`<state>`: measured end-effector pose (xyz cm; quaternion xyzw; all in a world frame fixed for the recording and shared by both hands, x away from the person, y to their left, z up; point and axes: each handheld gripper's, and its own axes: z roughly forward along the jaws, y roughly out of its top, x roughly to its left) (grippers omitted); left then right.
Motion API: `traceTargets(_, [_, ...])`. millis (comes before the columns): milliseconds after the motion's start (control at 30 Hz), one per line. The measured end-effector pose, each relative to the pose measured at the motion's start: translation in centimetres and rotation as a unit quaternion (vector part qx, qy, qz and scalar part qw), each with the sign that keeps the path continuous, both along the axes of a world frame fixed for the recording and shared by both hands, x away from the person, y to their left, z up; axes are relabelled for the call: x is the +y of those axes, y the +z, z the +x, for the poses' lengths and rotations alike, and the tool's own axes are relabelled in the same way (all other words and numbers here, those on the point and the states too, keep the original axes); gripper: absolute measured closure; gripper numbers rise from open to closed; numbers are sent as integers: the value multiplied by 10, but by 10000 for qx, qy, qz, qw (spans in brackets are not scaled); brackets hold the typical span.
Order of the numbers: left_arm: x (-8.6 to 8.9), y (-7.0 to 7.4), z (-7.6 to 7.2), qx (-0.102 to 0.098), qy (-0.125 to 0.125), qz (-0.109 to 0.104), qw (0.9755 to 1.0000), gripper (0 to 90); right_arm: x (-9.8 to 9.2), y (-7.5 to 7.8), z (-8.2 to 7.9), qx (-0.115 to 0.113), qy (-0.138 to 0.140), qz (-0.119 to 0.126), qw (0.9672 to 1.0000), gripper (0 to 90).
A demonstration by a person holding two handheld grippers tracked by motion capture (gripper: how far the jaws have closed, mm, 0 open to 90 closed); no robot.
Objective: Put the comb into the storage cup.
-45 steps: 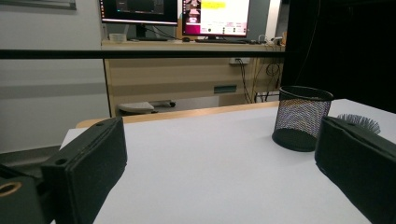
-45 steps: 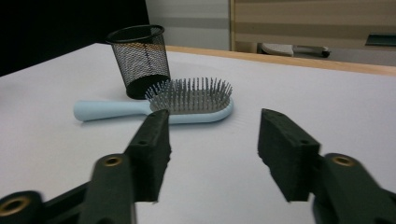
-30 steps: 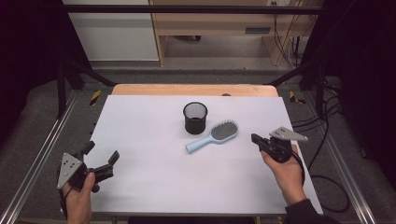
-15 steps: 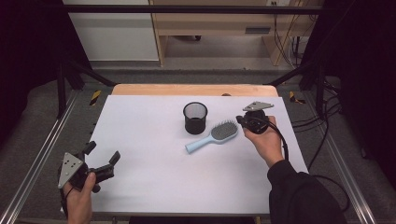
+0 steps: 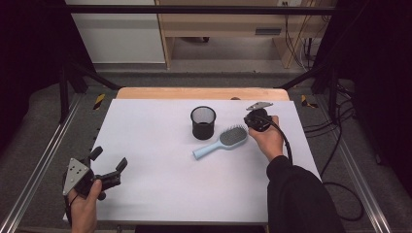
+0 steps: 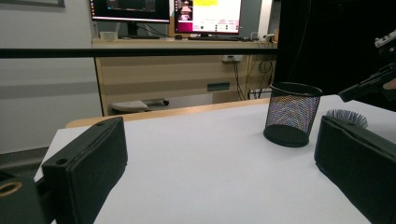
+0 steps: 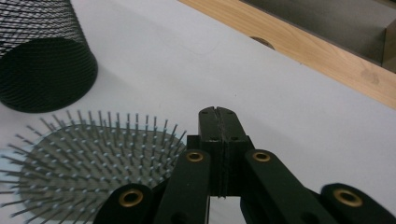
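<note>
On white table (image 5: 160, 160) | one light-blue hairbrush (image 5: 219, 141), long axis diagonal, handle toward near-left, bristles up | one black mesh cup (image 5: 203, 122) just beside | right gripper (image 5: 252, 121) fingers together, by brush head | left gripper (image 5: 108, 162) fingers apart.

Beyond the white worktop (image 5: 160, 145) a light wooden desk (image 6: 177, 70) carries two lit monitors (image 6: 205, 9). Grey floor (image 5: 223, 77), black curtains (image 5: 374, 73) at both sides, cables (image 5: 296, 34) trailing.

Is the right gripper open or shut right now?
Shut. The right gripper has its jaws pressed together on nothing, beside the hairbrush head.
</note>
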<state>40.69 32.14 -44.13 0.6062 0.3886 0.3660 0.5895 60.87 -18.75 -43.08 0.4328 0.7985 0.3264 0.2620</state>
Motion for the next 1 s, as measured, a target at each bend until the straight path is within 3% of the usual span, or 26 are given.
traceTargets(267, [0, -1, 0, 26, -9, -13, 10000, 26, -5, -16, 12, 273, -113, -7, 9996, 900])
traceTargets(533, [-1, -1, 0, 33, -38, 1, 10000, 26, 0, -25, 13, 456, 101, -30, 9989, 900])
traceTargets(733, [-1, -1, 1, 33, -37, 9, 10000, 26, 3, -26, 6, 477, 276, 87, 9984, 900])
traceTargets(1000, [-2, -1, 1, 55, -44, 28, 10000, 26, 19, -28, -17, 398, 682, 168, 9967, 900])
